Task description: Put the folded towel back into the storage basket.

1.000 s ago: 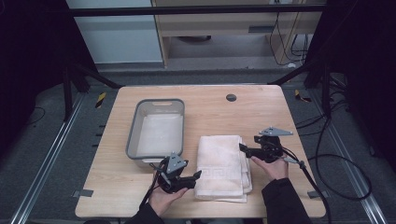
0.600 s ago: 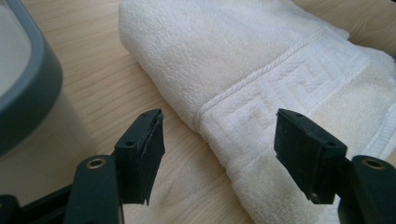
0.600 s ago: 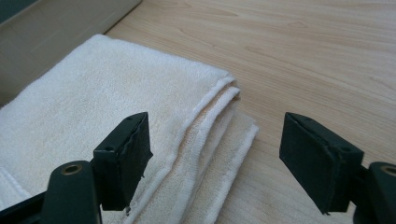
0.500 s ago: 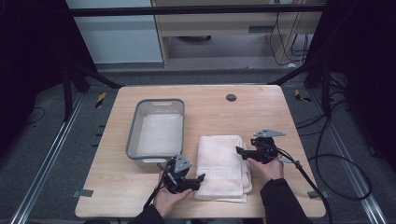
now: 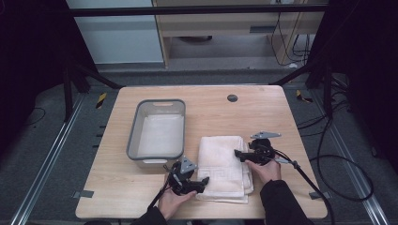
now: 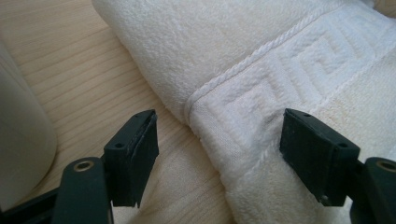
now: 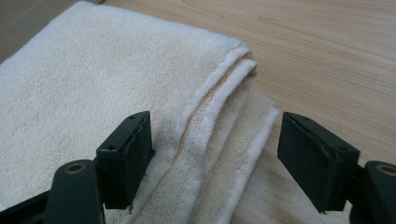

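A folded white towel (image 5: 221, 164) lies on the wooden table (image 5: 263, 117) near the front edge. My left gripper (image 5: 202, 181) is open at the towel's front left corner, its jaws straddling the patterned border (image 6: 243, 116). At the towel's right edge my right gripper (image 5: 238, 154) is open too, with the layered edges of the towel (image 7: 219, 121) between its jaws. Neither gripper pinches the cloth.
A grey plastic bin (image 5: 159, 133) with a white cloth inside stands just left of the towel; its pale wall (image 6: 18, 154) is close to my left gripper. A dark round hole (image 5: 232, 98) sits at the table's back. Cables (image 5: 328, 159) trail off to the right.
My left gripper has moved right and forward to the towel's front left corner. My right gripper has slid slightly down and left onto the towel's right edge.
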{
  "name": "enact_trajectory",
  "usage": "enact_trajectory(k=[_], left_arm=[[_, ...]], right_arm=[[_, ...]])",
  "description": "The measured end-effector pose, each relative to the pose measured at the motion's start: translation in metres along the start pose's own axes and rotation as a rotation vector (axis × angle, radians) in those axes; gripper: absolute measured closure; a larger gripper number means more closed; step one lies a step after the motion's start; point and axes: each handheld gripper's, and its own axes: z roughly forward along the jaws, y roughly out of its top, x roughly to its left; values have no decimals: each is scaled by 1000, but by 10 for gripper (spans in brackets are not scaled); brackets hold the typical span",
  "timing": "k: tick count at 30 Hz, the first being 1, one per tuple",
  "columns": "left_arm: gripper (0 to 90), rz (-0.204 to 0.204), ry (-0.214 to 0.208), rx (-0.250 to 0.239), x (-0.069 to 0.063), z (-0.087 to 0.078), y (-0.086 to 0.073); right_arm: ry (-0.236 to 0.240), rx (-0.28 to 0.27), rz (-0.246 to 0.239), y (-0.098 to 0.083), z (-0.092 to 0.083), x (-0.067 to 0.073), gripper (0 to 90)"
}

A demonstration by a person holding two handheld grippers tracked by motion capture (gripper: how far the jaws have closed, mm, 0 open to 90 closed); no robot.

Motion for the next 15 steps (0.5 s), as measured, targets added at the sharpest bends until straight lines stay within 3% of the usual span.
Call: enact_trajectory(k=[13, 15], left_arm=[[269, -57, -48, 28, 6, 8, -2], [269, -45, -45, 28, 6, 9, -2]], right_arm=[[17, 58, 48, -3, 10, -1, 281], [24, 70, 63, -3, 11, -2, 293]])
